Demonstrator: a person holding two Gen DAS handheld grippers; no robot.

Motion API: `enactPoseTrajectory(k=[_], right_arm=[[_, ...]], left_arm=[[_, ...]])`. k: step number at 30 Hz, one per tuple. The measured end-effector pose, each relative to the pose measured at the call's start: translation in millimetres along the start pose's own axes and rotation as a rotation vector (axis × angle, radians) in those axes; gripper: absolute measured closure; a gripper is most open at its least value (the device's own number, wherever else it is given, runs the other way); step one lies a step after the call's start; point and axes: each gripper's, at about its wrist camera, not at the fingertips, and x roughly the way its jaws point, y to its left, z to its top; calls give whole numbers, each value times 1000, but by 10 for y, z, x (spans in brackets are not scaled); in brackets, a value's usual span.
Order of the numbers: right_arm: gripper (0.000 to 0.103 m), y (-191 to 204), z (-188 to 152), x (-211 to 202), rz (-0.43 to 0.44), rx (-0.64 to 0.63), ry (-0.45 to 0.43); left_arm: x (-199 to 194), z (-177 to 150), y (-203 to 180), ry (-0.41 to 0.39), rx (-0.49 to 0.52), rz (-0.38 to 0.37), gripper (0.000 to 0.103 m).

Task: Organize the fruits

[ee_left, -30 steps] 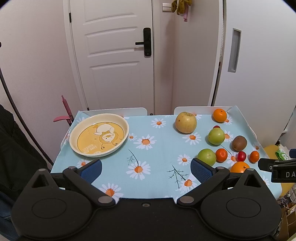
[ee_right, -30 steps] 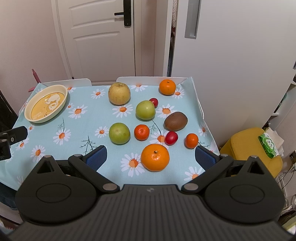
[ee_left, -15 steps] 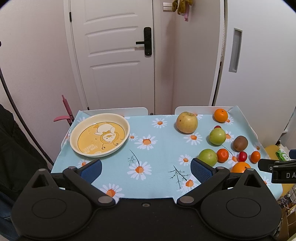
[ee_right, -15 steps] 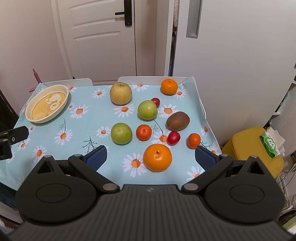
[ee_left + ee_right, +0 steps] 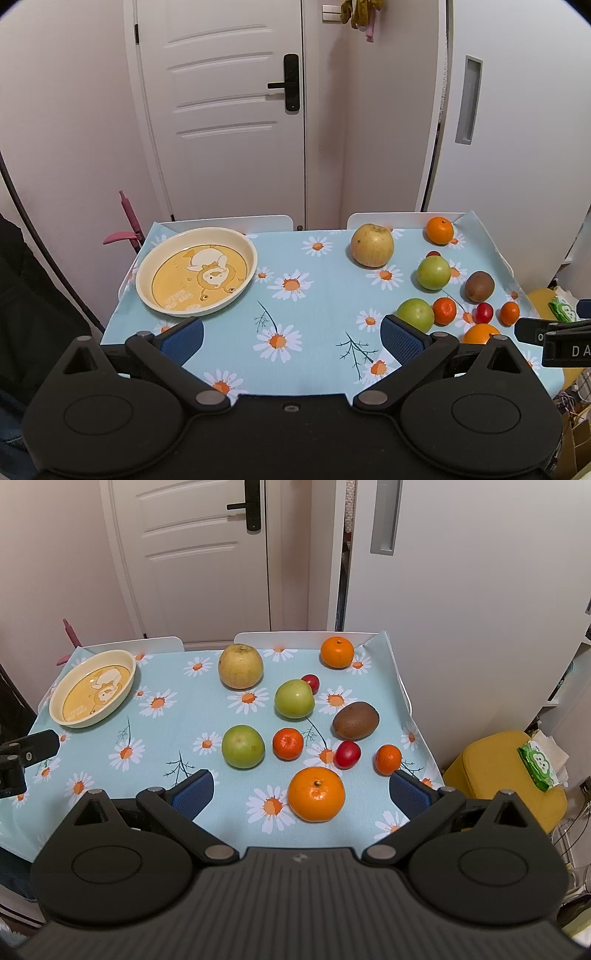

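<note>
A cream plate with a yellow cartoon centre (image 5: pixel 195 271) (image 5: pixel 92 688) sits empty at the table's far left. Fruits lie on the right half: a yellow pear (image 5: pixel 241 666), two green apples (image 5: pixel 294 699) (image 5: pixel 243 746), a kiwi (image 5: pixel 355 720), two large oranges (image 5: pixel 316 794) (image 5: pixel 337 652), small tangerines (image 5: pixel 288 743) (image 5: pixel 388 758) and red cherry tomatoes (image 5: pixel 347 754) (image 5: pixel 310 682). My left gripper (image 5: pixel 291 338) is open and empty above the front edge. My right gripper (image 5: pixel 301 794) is open and empty, its jaws to either side of the near orange, above it.
The table has a light blue daisy cloth (image 5: pixel 317 295). Two white chair backs (image 5: pixel 280 637) stand at its far edge before a white door (image 5: pixel 221 110). A yellow stool (image 5: pixel 506 771) with a green packet (image 5: pixel 541 766) stands right of the table.
Both views have shifted slightly: the table and fruit sit a little lower and nearer in the frames. Nothing on the table has moved, and both grippers stay open.
</note>
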Motion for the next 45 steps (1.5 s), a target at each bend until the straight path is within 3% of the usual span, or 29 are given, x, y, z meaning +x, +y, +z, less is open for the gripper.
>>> enactPoseTrajectory(k=[11, 18, 28, 39, 45], right_arm=[[0, 62, 32, 55, 6, 23, 11], [0, 15, -34, 239, -15, 61, 51], [0, -41, -252, 647, -68, 57, 104], [0, -107, -359, 1037, -41, 31, 96], [0, -97, -393, 1208, -33, -31, 117]], left_arm=[[74, 55, 12, -2, 14, -19, 0], [267, 147, -47, -2, 115, -82, 0], [857, 190, -262, 16, 296, -260, 0], [1473, 78, -656, -3, 578, -461, 0], [1750, 5, -852, 30, 680, -521, 3]])
